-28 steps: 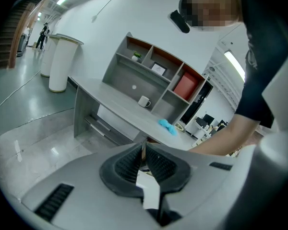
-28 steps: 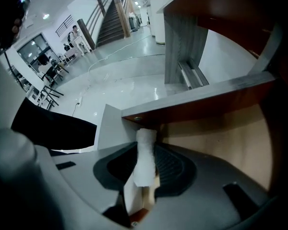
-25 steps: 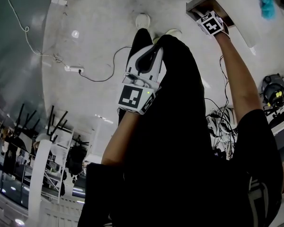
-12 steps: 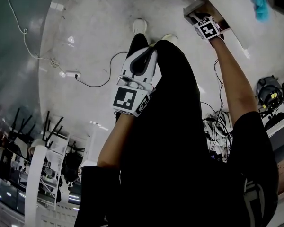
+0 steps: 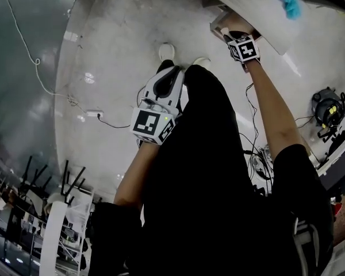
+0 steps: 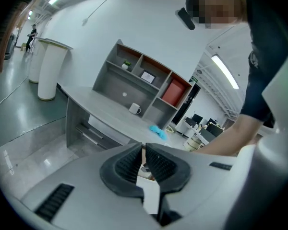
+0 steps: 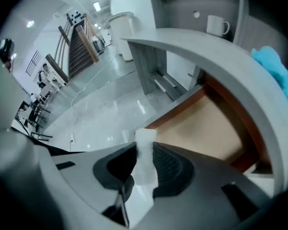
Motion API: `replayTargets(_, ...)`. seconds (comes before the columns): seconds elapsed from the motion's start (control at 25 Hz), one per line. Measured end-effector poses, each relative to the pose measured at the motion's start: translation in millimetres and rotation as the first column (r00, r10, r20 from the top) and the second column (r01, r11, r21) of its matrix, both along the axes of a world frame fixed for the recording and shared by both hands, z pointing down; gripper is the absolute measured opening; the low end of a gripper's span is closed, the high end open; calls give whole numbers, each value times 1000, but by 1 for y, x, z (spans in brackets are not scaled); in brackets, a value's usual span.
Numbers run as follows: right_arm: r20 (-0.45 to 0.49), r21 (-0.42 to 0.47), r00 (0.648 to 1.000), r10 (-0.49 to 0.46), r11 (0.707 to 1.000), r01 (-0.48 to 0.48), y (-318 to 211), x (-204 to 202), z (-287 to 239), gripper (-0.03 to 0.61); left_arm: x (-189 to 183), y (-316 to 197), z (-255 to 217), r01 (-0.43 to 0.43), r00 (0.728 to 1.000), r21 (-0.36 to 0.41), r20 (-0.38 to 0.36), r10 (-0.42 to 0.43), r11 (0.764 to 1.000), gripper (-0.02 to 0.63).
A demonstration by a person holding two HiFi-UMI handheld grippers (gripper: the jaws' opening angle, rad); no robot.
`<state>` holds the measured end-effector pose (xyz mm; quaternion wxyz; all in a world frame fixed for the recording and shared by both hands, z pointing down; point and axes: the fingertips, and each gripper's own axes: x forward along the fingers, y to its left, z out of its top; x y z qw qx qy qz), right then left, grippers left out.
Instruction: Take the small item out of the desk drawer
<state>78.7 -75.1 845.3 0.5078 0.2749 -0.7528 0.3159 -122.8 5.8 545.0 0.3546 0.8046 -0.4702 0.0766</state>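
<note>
Grey office desk (image 7: 192, 47), drawer (image 7: 206, 123) open. My right gripper (image 7: 144, 151) pinches small white item (image 7: 145, 137) above drawer. My left gripper (image 6: 144, 150) near-closed, empty. Extraction seems nearly finished; next, carry item clear.

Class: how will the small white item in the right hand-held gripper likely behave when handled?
The white item sticks straight out of the right hand-held gripper without drooping, so it is probably fairly stiff. Its flat faces suggest it won't roll. Being small, it is likely light.
</note>
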Motion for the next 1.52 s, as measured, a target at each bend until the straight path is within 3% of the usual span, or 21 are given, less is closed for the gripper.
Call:
replayTargets(0.2,22,59,998,58,997,-59,4,2,-56,103,6,-2,-25,-67,998,31,8,67,997,21)
replayTargets(0.36,76,105,986,151,982,-159,12,2,-106,103,9,-9,-46,-142,990,78,18,141,987,21)
replayTargets(0.64,189,187,925,329,913,-363,28,9,-192,103,11,-26,-94,-203,979,196,22,203,959,21)
replayTargets(0.84,260,234,878,401,856,-460,37,13,-243,103,17,-42,-125,-220,975,261,20,222,940,21)
replayTargets(1.08,338,322,825,453,768,-553,44,21,-308,103,33,-54,-152,-274,959,283,11,282,919,21)
replayTargets(1.28,376,457,801,466,659,-597,46,41,-378,101,58,-67,-185,-309,945,306,-3,326,900,21)
replayTargets(1.52,466,514,739,486,532,-673,54,79,-450,101,113,-82,-214,-371,920,349,13,391,861,21)
